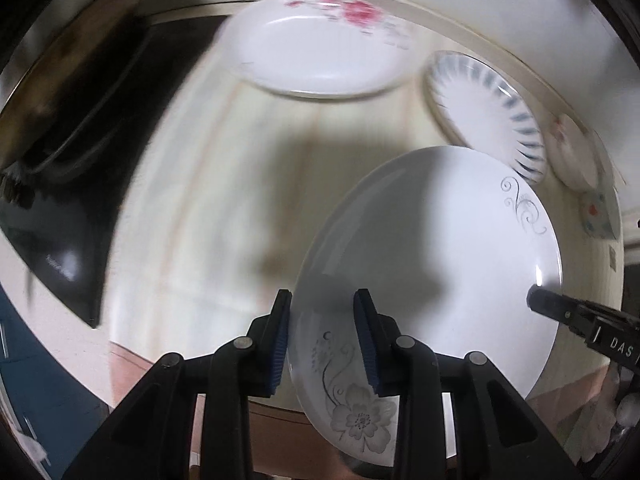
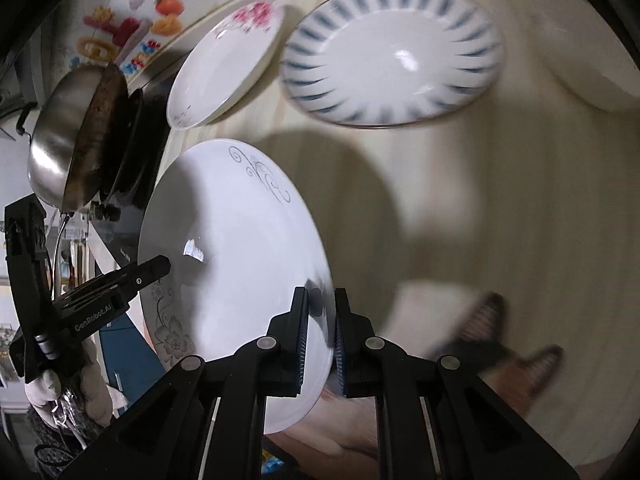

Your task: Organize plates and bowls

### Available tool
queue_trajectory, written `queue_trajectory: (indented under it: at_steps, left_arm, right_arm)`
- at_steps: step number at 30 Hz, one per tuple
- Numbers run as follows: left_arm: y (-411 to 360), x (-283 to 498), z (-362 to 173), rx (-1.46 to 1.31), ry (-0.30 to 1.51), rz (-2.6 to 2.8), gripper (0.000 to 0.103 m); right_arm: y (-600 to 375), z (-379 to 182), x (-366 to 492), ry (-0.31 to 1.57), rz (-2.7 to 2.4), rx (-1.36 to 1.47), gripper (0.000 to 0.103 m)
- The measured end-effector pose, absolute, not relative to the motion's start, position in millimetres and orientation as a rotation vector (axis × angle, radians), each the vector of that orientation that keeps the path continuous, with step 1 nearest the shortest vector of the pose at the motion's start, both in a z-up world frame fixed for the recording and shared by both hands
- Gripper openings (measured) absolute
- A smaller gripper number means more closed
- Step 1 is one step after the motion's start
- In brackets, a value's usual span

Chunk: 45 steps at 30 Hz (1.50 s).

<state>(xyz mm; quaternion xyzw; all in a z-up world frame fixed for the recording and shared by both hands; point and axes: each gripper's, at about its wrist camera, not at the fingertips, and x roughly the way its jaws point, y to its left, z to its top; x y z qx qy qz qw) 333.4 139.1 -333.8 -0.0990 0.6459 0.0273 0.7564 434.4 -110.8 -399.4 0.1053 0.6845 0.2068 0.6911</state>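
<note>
A large white plate with grey flower print (image 1: 432, 264) is held above the pale table, tilted. My left gripper (image 1: 322, 344) straddles its near rim with a wide gap between the pads. My right gripper (image 2: 322, 336) is shut on the opposite rim of the same plate (image 2: 240, 248); its finger shows in the left wrist view (image 1: 540, 300), and the left gripper's finger in the right wrist view (image 2: 156, 268). On the table lie a pink-flowered plate (image 1: 320, 44) (image 2: 224, 68) and a blue-striped plate (image 1: 488, 108) (image 2: 392, 52).
A black stove top (image 1: 80, 160) with a steel wok (image 2: 60, 136) sits at the left. A small white bowl (image 1: 572, 156) and a patterned dish (image 1: 600, 212) stand at the far right. The table edge (image 1: 160, 364) runs close below the left gripper.
</note>
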Motion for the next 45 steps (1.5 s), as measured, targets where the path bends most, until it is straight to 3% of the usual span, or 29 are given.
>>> queue_trajectory:
  at_steps: [12,29,34,37,39,43,45]
  left_arm:
    - [58.9,347.6,-358.0,-0.141,1.462,-0.063,0.029]
    - [30.1,377.4,-381.5,-0.035,1.483,-0.088,0.029]
    - [45.9,384.3,-359.4,-0.028,1.468,-0.091,0.029]
    - [81.5,391.7,-324.8,-0.08,1.401,-0.032,0.03]
    - [115.7,400.9,-303.8,-0.134,1.359,0.025,0.033]
    - [170.7,417.6,-301.1,-0.248,1.304,0.125,0.039]
    - [191.1,435.7,-312.9,-0.309,1.311,0.161,0.039]
  right_arm:
    - [-225.8,-406.3,419.5,1.522,0.333,0.308,0.014]
    - [-241.9,-432.3,416.5,1.52,0.262,0.359,0.015]
    - [-246.3,-431.1,421.2,1.564,0.26,0.398,0.017]
    - [-256.4,-401.9,426.4,1.513,0.228,0.397,0.018]
    - [-254.0,-371.9,435.3,1.456,0.227,0.397,0.025]
    - [-212.7,-325.8,469.5,1.353,0.316,0.389,0.052]
    - [-174.2,-318.6,500.7,1.327,0.39,0.385,0.054]
